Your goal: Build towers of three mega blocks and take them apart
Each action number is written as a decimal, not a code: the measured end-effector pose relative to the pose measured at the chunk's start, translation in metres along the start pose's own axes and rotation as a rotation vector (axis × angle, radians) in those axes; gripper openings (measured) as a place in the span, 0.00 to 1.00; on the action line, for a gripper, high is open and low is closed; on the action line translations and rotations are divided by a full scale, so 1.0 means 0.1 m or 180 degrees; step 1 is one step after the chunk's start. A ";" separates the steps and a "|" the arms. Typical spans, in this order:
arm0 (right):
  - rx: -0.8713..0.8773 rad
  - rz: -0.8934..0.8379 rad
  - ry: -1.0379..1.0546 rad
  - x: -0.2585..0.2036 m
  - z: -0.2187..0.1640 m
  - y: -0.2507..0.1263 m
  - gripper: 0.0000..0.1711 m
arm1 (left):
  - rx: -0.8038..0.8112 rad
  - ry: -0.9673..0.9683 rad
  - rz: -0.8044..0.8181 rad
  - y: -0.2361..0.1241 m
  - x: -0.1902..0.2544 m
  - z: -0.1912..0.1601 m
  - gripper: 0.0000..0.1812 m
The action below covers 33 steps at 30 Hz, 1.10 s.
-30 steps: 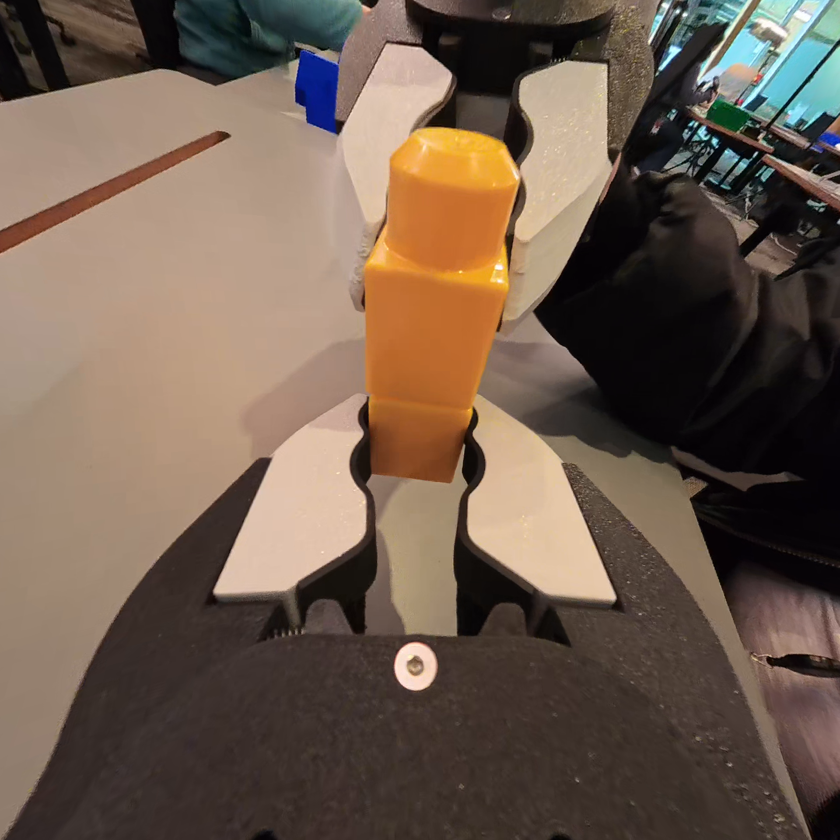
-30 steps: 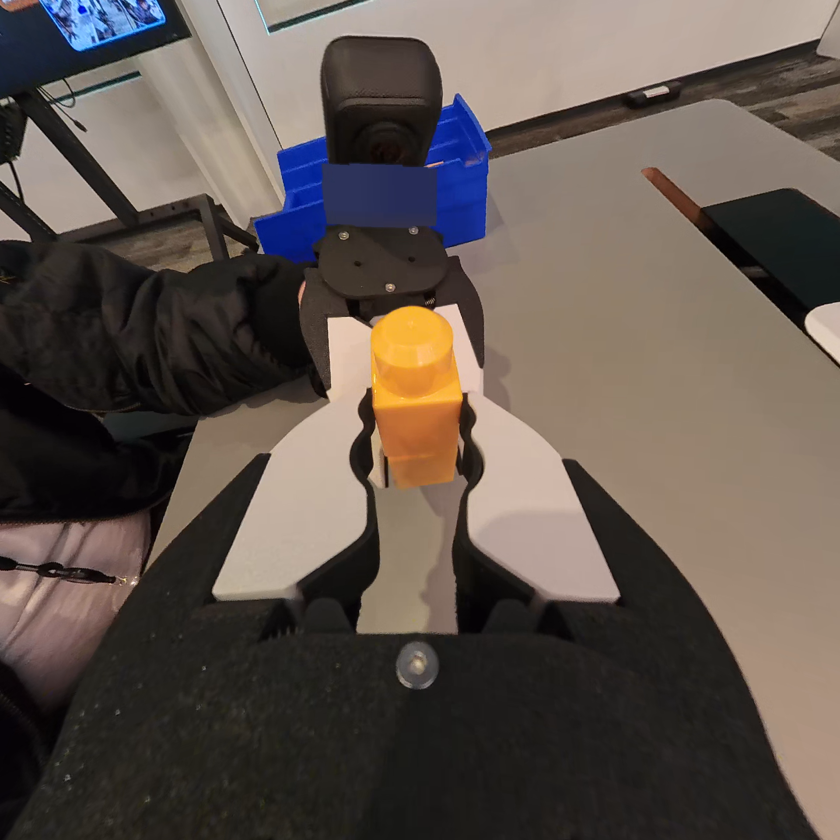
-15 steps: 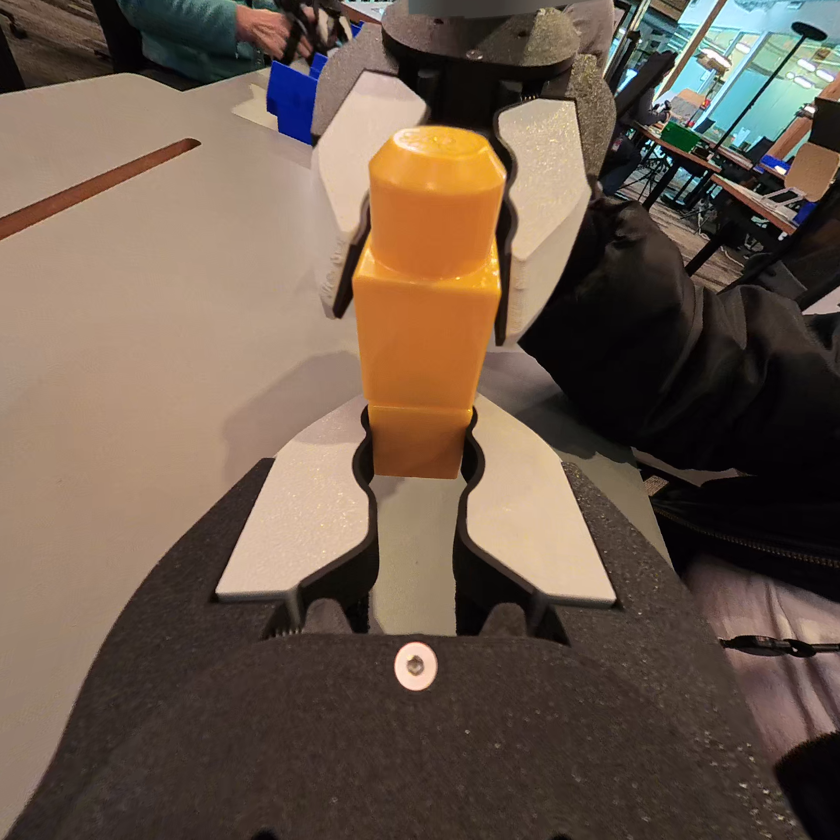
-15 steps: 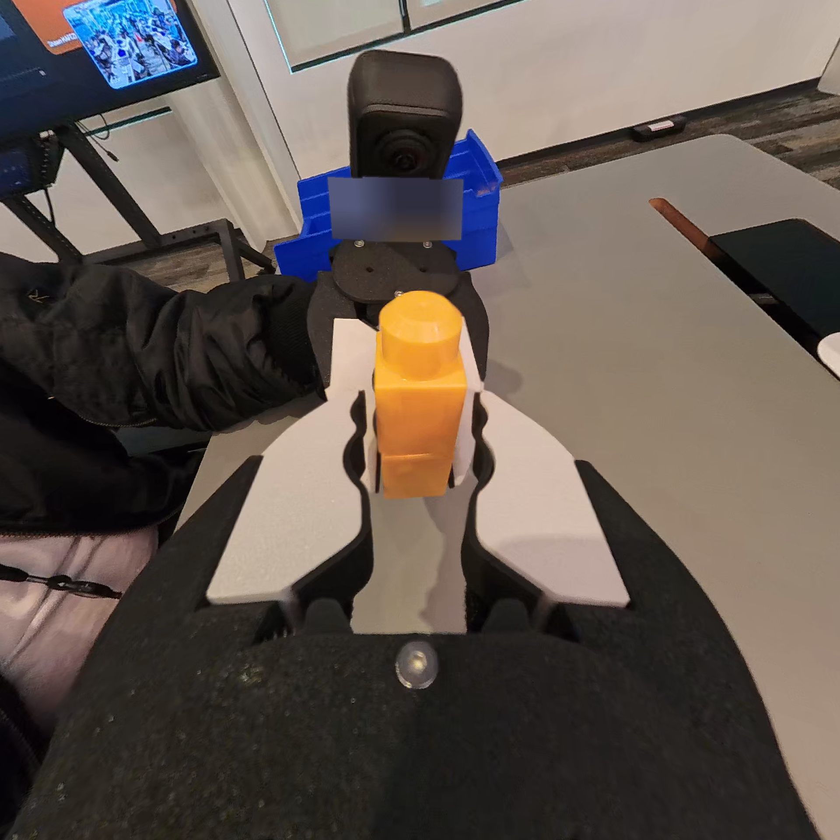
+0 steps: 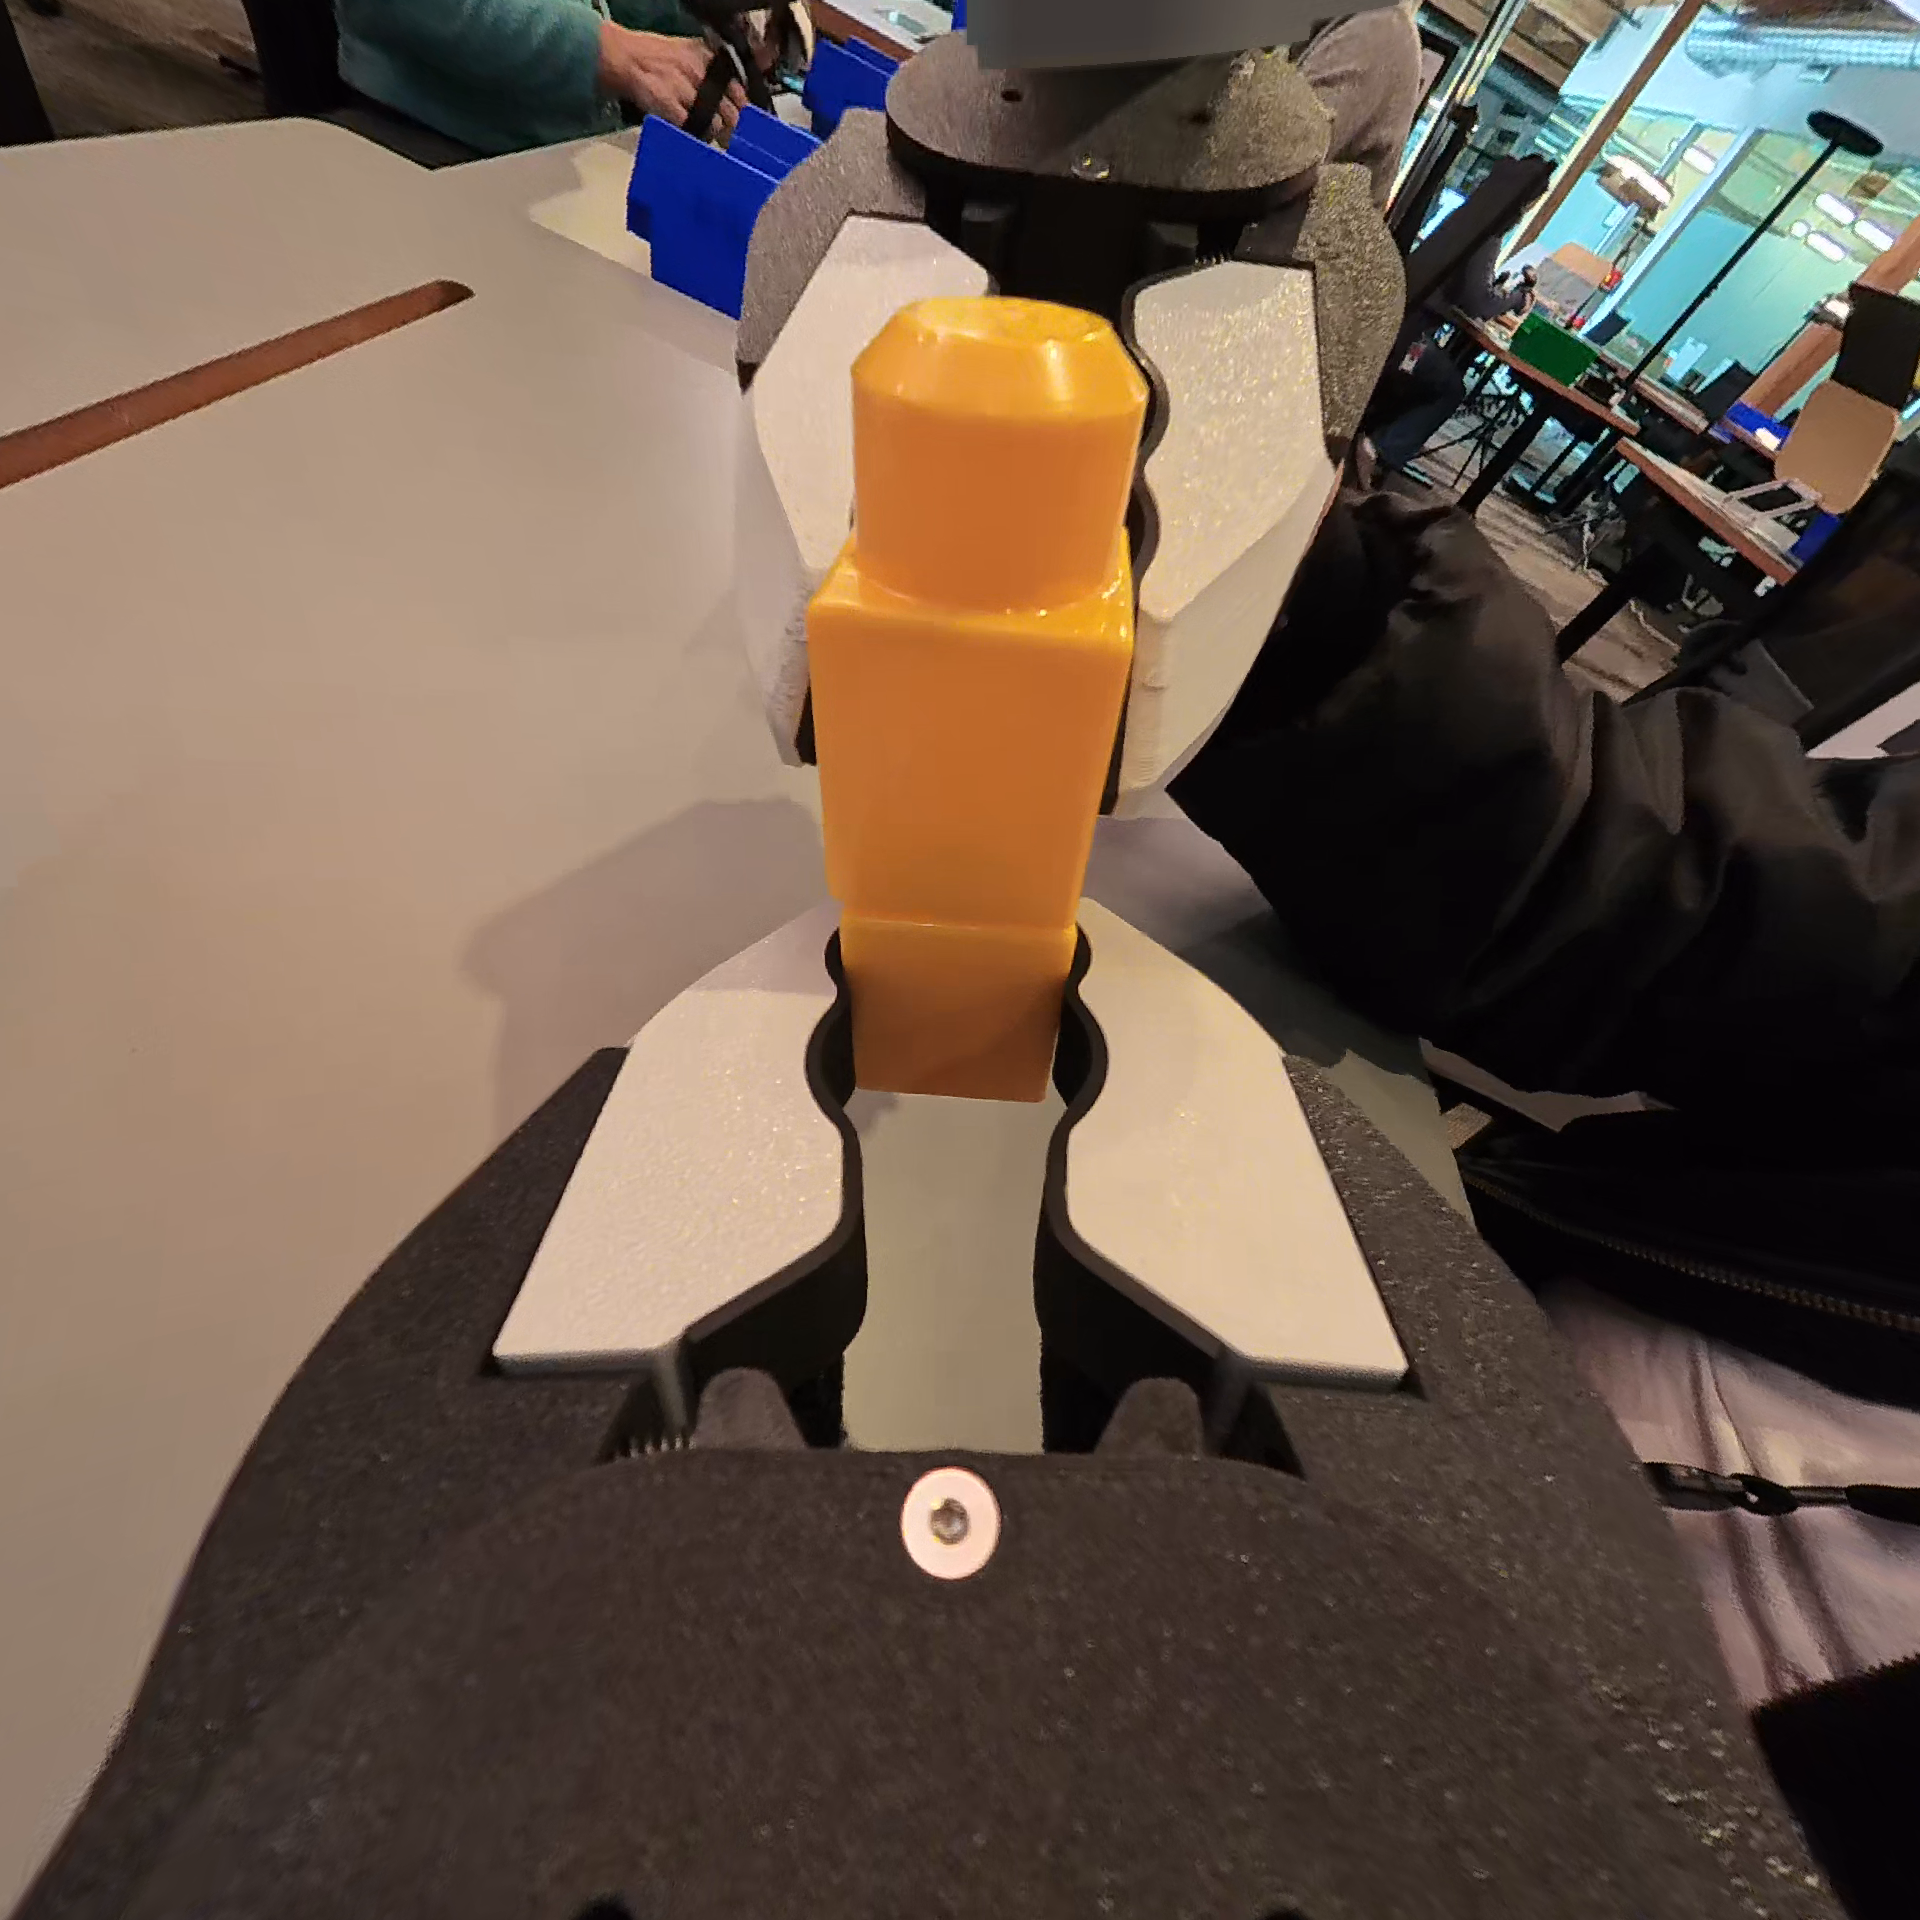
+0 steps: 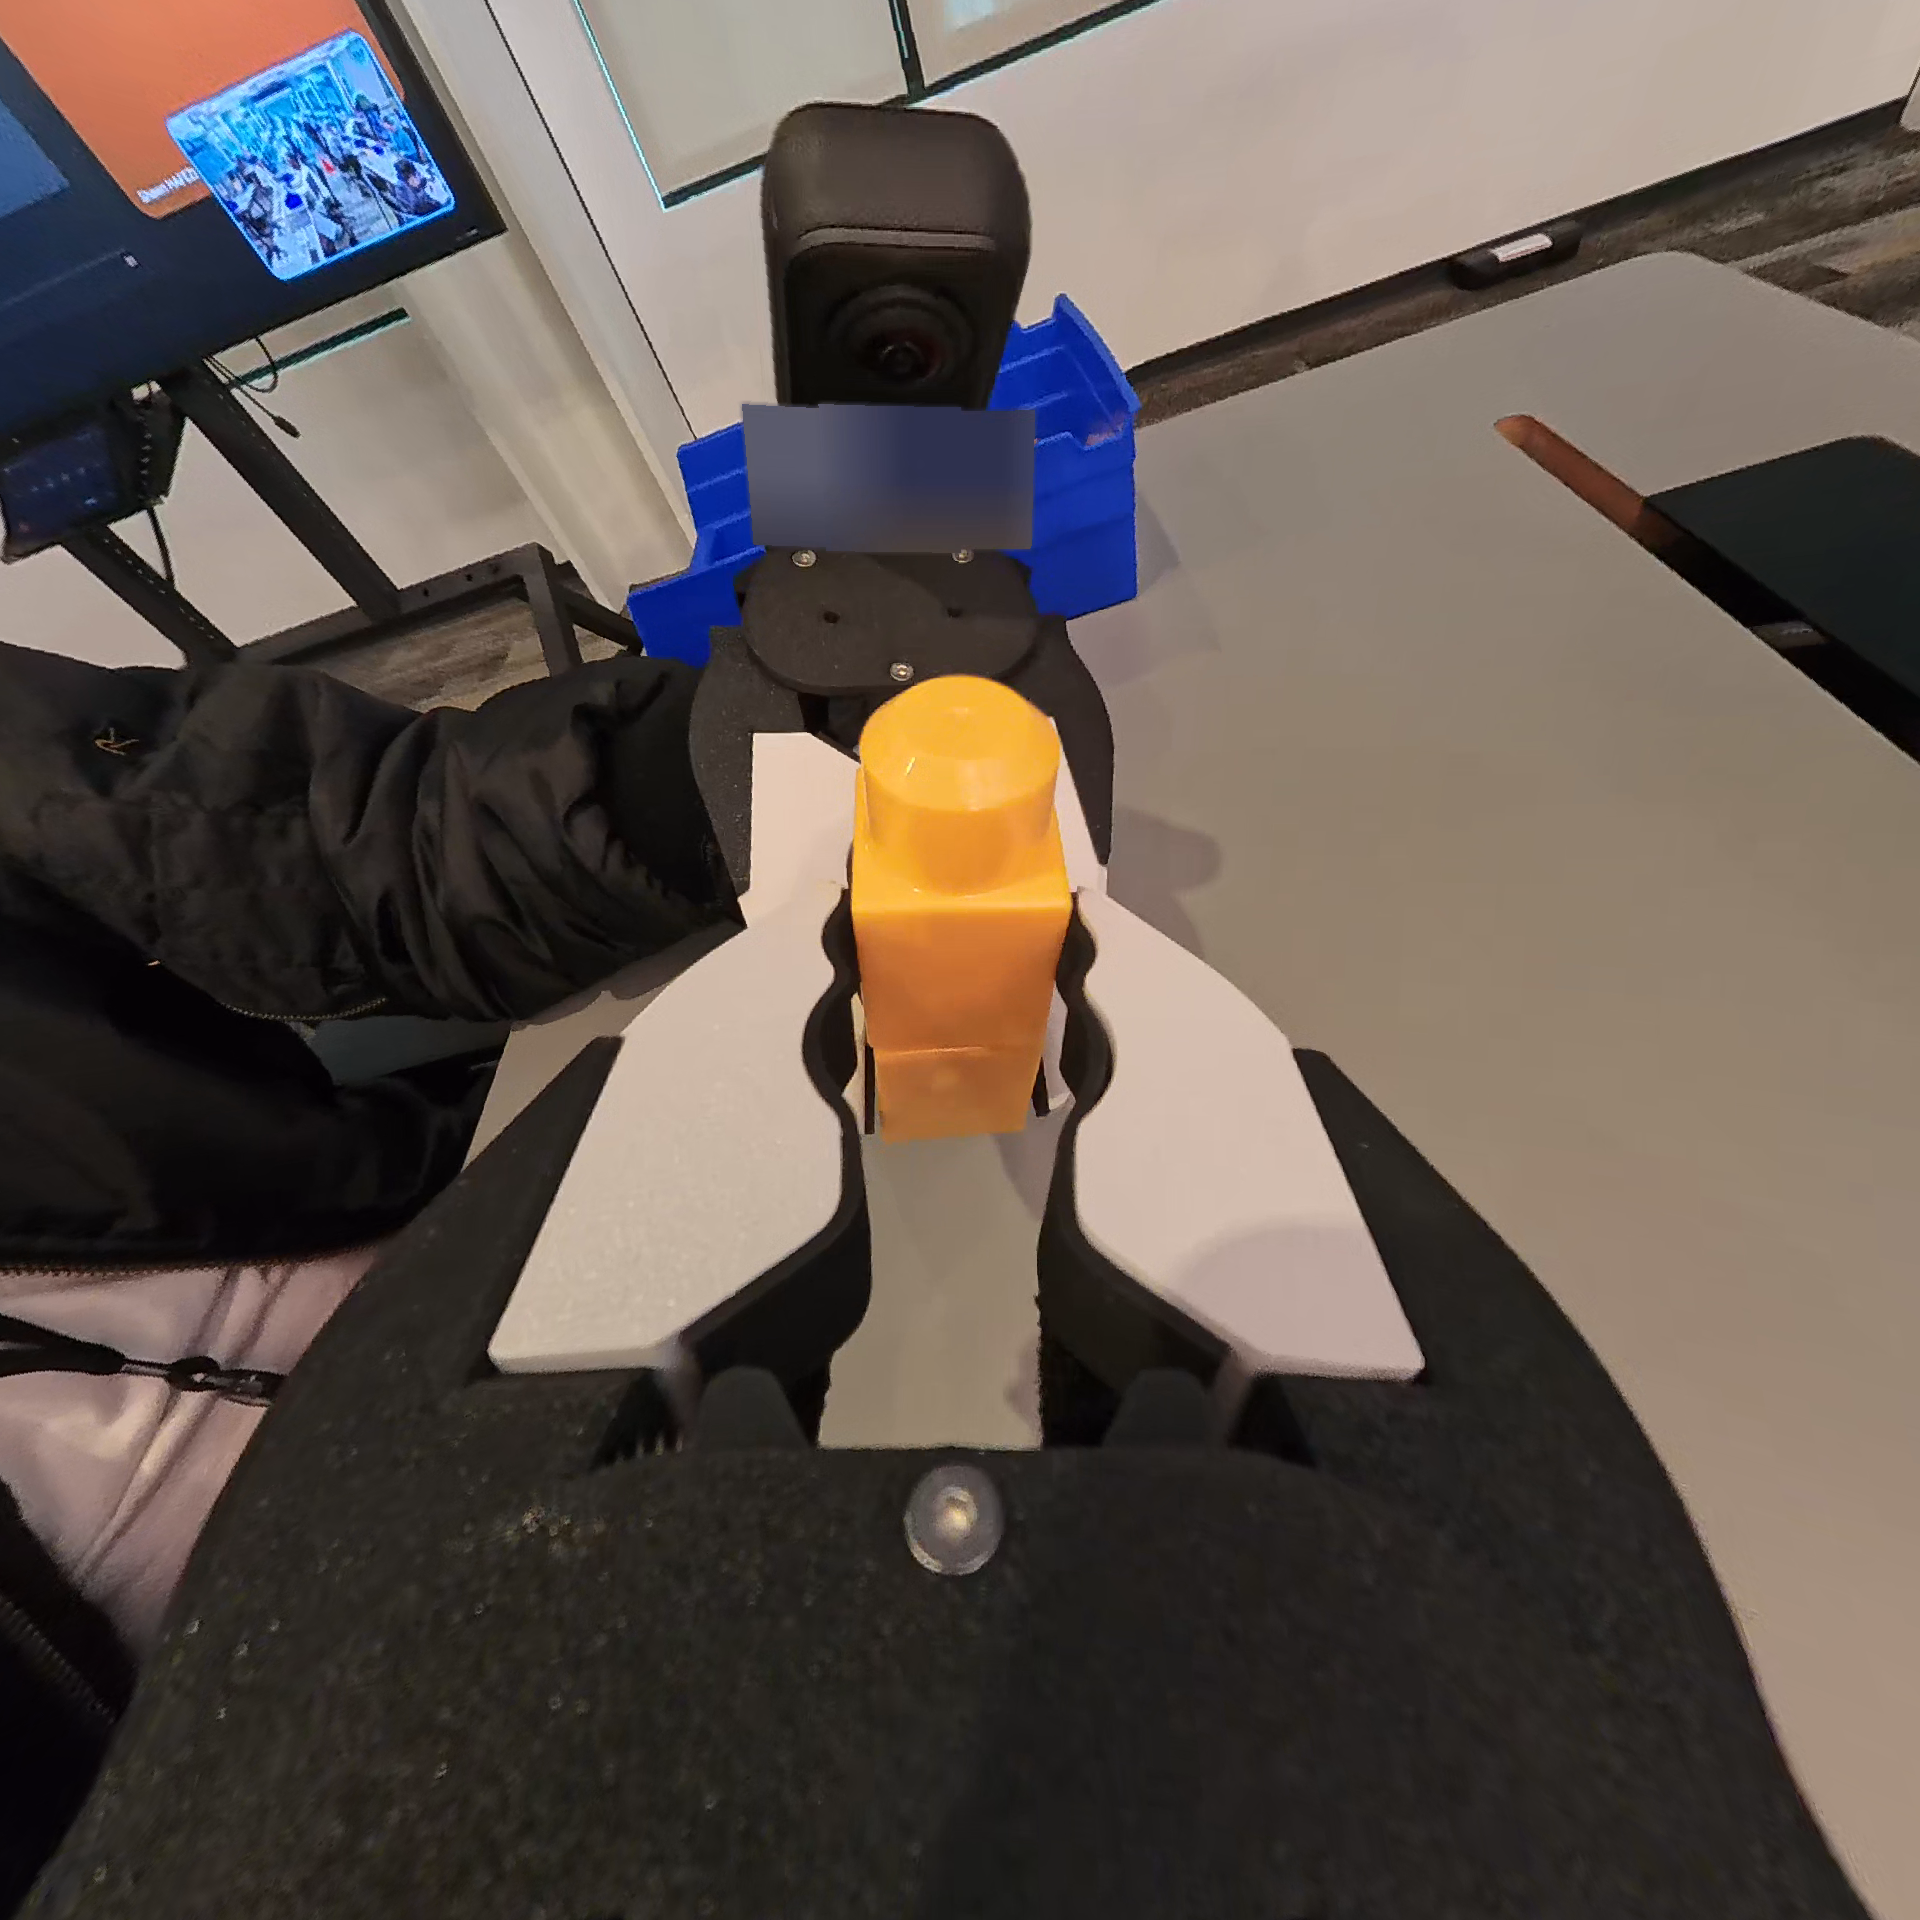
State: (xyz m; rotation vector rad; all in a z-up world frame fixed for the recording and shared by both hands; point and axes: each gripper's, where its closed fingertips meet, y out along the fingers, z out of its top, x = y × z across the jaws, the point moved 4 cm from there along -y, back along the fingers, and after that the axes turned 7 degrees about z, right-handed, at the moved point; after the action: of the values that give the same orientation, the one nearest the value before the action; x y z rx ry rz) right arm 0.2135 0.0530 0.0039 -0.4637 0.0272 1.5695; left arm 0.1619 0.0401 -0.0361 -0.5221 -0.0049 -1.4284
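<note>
Two orange mega blocks are joined in a short stack above the grey table (image 5: pixel 312 727). The upper orange block (image 5: pixel 966 727) has a round stud on top. The lower orange block (image 5: pixel 956 1008) is plugged in under it. My left gripper (image 5: pixel 956 977) is shut on the lower block. My right gripper (image 5: pixel 966 686) faces it from the far side and is shut on the upper block. In the right wrist view my right gripper (image 6: pixel 956 956) clamps the upper block (image 6: pixel 956 935). My left gripper (image 6: pixel 956 1091) holds the lower block (image 6: pixel 956 1101) from beyond.
A blue bin (image 6: pixel 1070 488) stands on the table behind the left gripper; another blue bin (image 5: pixel 696 218) is at the far edge. A black sleeve (image 5: pixel 1507 779) lies along the table's near side. A slot (image 5: pixel 229 364) cuts the tabletop. A black pad (image 6: pixel 1818 540) lies at right.
Both grippers have kept their grip on the joined blocks. Both views have shifted, showing more of the room behind. The two blocks still sit together.
</note>
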 end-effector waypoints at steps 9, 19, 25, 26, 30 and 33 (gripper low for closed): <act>-0.0138 0.0018 -0.0007 -0.03 -0.04 0.01 0.21 | -0.0030 0.0065 -0.0061 0.02 0.02 -0.03 0.19; -0.0369 0.0112 -0.0010 -0.09 -0.11 0.01 0.21 | -0.0166 0.0122 -0.0210 0.04 0.09 -0.07 0.19; -0.0275 0.0070 -0.0062 -0.08 -0.08 0.02 0.21 | -0.0081 0.0130 -0.0194 0.02 0.07 -0.06 0.19; -0.0213 0.0061 -0.0118 -0.09 -0.06 0.01 0.21 | 0.0014 0.0107 -0.0257 0.01 0.08 -0.03 0.19; 0.0327 -0.0480 -0.0674 -0.31 0.20 -0.38 0.40 | 0.0048 0.0039 -0.0197 -0.06 0.01 -0.03 0.19; 0.0275 -0.1507 -0.0833 -0.39 -0.08 -0.96 0.40 | 0.0192 0.0005 -0.0238 -0.12 0.03 0.03 0.19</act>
State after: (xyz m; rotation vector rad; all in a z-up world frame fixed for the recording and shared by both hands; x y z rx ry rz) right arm 0.3073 0.0200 0.0341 -0.1746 -0.2017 1.1458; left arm 0.1518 0.0381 -0.0285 -0.4753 -0.0667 -1.4972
